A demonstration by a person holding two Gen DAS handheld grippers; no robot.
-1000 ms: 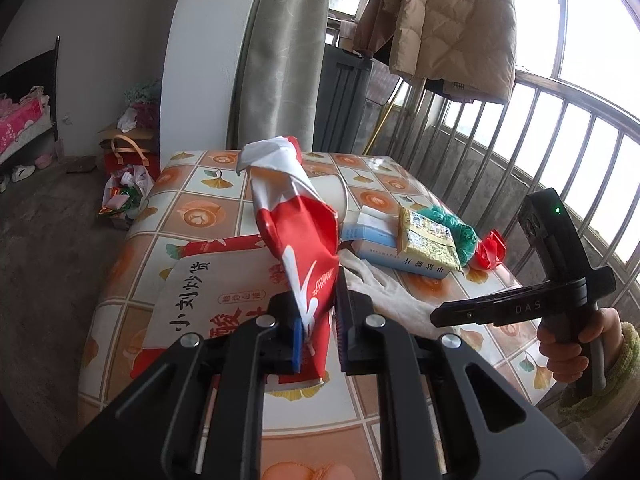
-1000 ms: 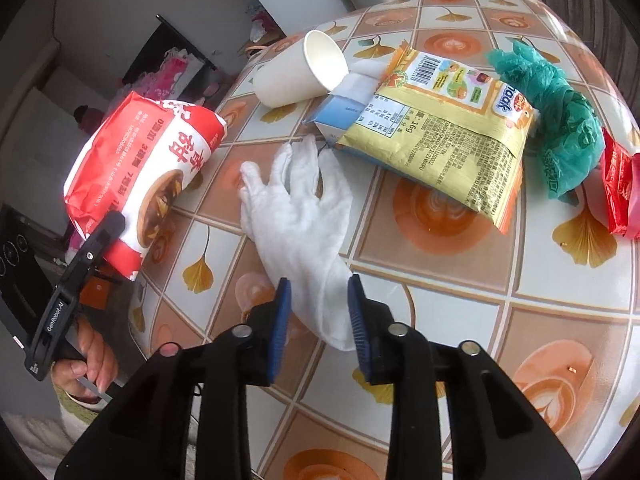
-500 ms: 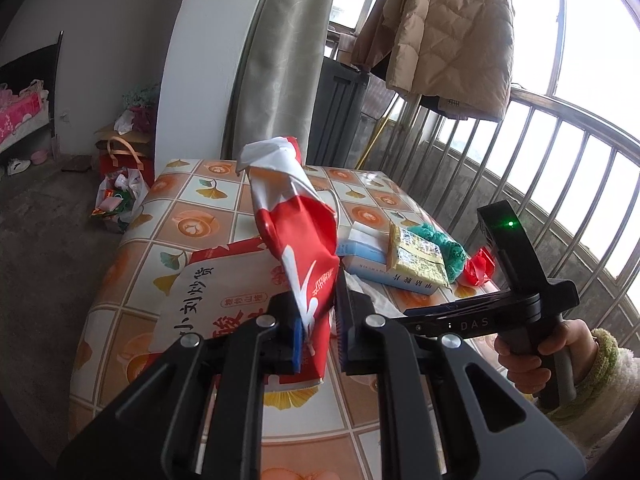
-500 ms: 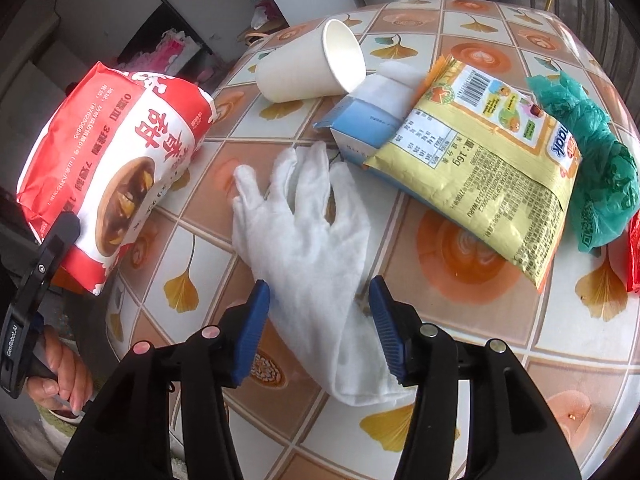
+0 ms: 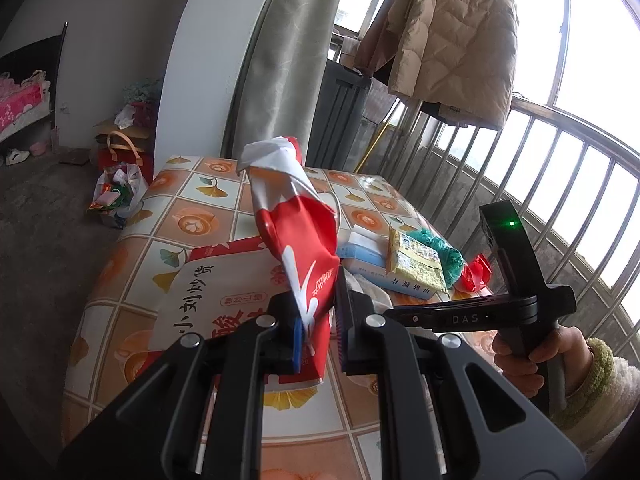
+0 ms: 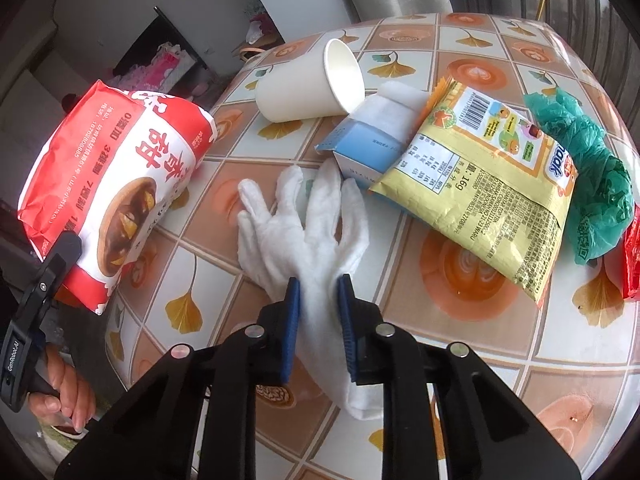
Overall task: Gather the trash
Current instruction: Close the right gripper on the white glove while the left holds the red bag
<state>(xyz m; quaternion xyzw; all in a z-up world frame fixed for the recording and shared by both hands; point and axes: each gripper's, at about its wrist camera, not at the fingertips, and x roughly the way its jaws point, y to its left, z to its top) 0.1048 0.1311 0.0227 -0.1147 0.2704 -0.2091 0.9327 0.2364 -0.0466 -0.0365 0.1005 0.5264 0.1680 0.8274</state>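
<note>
White glove [image 6: 308,240] lies flat between the closing right hand-held gripper [image 6: 318,300] jaws.

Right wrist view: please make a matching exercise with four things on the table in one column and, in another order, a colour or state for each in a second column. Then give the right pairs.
Things:
1. paper cup
2. white glove
3. yellow snack packet
4. plastic bag

Colour or state:
A. crumpled, green
B. lying on its side, mouth open toward the blue and white carton
C. flat on the table, between the jaws of the right gripper, which are closing on it
D. resting partly on the carton, barcode showing

Right pairs: 1-B, 2-C, 3-D, 4-A
</note>
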